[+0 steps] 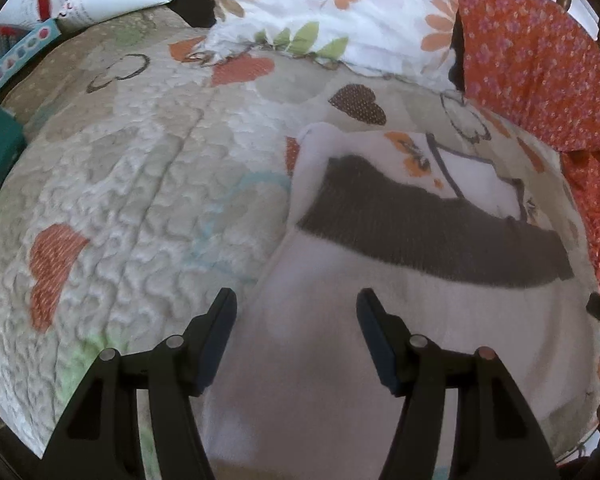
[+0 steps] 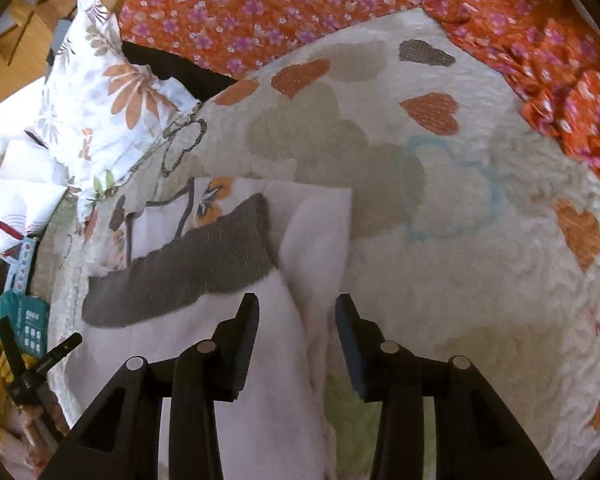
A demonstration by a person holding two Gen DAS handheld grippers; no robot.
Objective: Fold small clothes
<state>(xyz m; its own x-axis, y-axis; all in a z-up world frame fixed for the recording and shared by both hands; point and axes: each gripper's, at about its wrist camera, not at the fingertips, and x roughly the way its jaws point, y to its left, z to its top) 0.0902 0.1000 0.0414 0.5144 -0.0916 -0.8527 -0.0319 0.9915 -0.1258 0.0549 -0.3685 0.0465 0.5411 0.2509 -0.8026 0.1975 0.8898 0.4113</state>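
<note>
A small white garment with a dark grey band across it lies flat on the quilted bedspread. My left gripper is open, just above the garment's near left part. In the right wrist view the same garment lies at lower left with its grey band. My right gripper is open above the garment's right edge, with nothing between the jaws. The left gripper shows small at the far left of that view.
A floral white pillow lies at the head of the bed. An orange flowered cloth lies along the right side, also across the top of the right wrist view. Boxes and packages sit at the bed's left edge.
</note>
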